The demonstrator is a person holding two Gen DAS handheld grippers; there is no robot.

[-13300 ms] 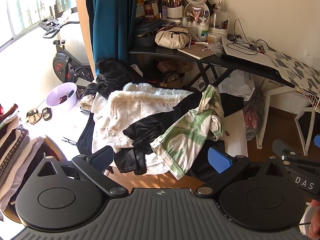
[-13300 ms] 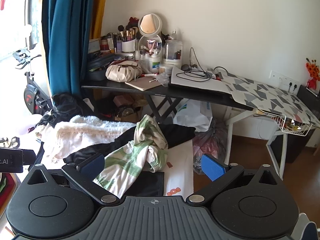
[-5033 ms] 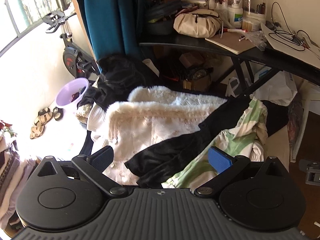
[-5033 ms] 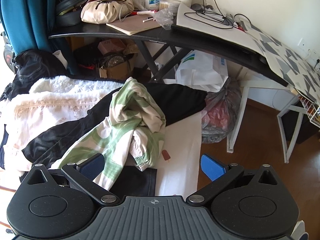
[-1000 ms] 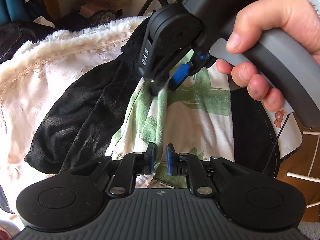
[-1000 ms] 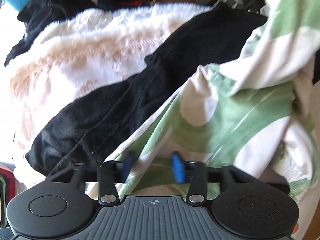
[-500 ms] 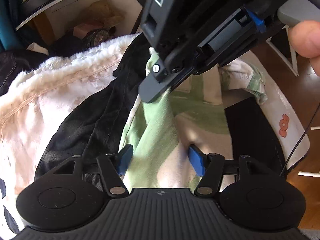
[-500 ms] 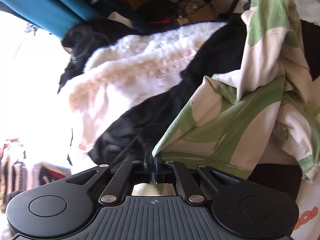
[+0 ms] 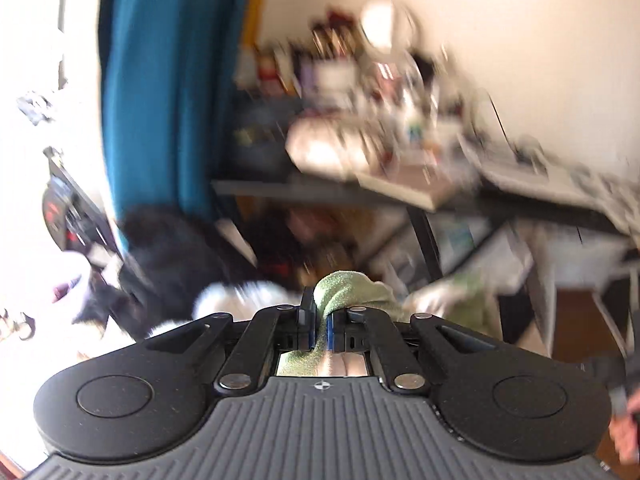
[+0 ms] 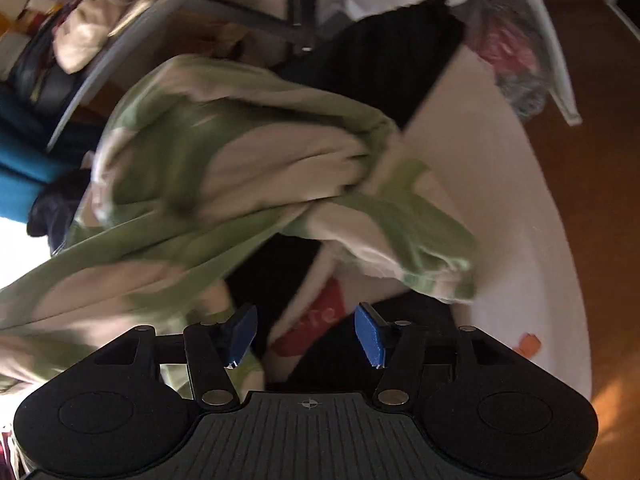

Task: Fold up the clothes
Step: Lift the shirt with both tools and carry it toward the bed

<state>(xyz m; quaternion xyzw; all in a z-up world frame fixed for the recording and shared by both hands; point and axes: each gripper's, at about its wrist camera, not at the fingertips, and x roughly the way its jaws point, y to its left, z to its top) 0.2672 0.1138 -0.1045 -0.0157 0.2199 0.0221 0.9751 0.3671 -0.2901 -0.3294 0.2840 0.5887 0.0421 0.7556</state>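
Hanging in loose folds over a black cloth [image 10: 280, 280] and a white sheet [image 10: 500, 208], the green and cream garment [image 10: 224, 168] looks soft and blurry. The left gripper [image 9: 319, 326] pinches a green bit of it tight. The right gripper [image 10: 306, 334] is spread wide and holds nothing; red writing [image 10: 320, 316] below it is too blurry to read.
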